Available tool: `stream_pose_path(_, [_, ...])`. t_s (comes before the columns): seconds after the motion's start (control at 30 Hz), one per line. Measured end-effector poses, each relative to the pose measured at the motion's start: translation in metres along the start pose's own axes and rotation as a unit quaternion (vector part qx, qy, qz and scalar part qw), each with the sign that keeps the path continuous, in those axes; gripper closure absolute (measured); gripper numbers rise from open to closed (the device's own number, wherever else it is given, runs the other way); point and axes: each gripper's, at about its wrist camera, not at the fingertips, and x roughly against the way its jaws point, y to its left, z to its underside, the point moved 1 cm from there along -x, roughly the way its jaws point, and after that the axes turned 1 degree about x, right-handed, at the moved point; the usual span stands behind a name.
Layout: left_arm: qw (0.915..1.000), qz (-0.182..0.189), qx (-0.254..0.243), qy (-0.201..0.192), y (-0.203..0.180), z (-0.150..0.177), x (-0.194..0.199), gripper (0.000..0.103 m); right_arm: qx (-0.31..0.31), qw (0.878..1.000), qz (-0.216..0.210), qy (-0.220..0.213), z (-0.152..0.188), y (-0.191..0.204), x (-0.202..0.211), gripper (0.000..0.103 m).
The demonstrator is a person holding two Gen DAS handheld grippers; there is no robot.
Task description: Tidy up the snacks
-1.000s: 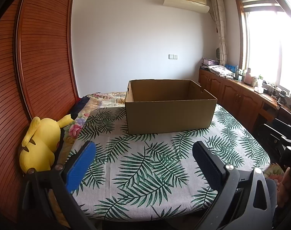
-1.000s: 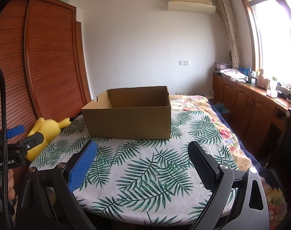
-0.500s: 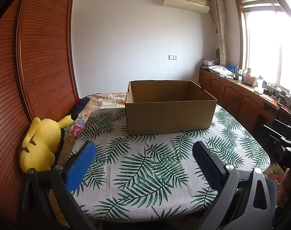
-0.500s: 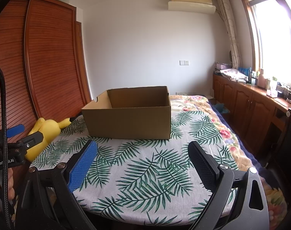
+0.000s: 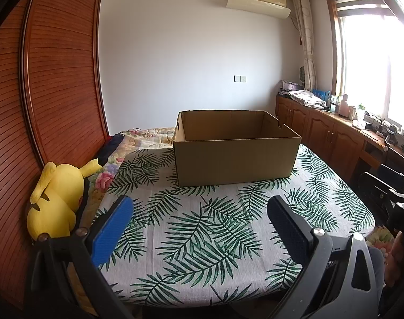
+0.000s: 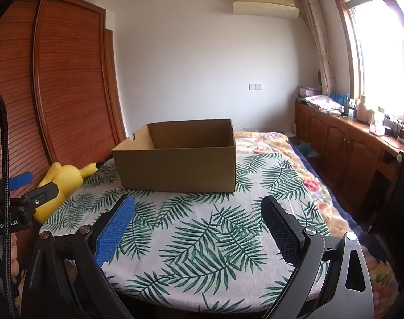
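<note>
Far to my left, a yellow plush toy [image 5: 55, 199] slumps against the wooden wardrobe [image 5: 42, 93], just off the edge of the tabletop [image 5: 202, 239] with its palm-leaf cloth. My left gripper [image 5: 200, 223] hangs over the near edge of that cloth, jaws spread wide with nothing between them. Ahead, toward the far side, sits the open cardboard box [image 5: 235, 156]; what I can see of its inside looks bare, though its floor is hidden behind the front wall. My right gripper [image 6: 198, 222] is likewise over the near edge, jaws wide apart and holding nothing. To the right a run of wooden cabinets [image 6: 348, 146] stands under the window.

I see no snacks in either view, so I judge the job has hardly begun: the box is ready and I have yet to find the things to put in it. The next move calls for turning to wherever the snacks lie, then closing on one packet.
</note>
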Motion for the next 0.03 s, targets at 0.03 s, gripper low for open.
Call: stream_pose_path(0.03, [1.0000, 0.001, 0.000, 0.000, -0.0004, 0.0003, 0.0004, 0.001, 0.000, 1.000, 0.000, 0.000, 0.0000, 0.0000, 0.0000, 0.006])
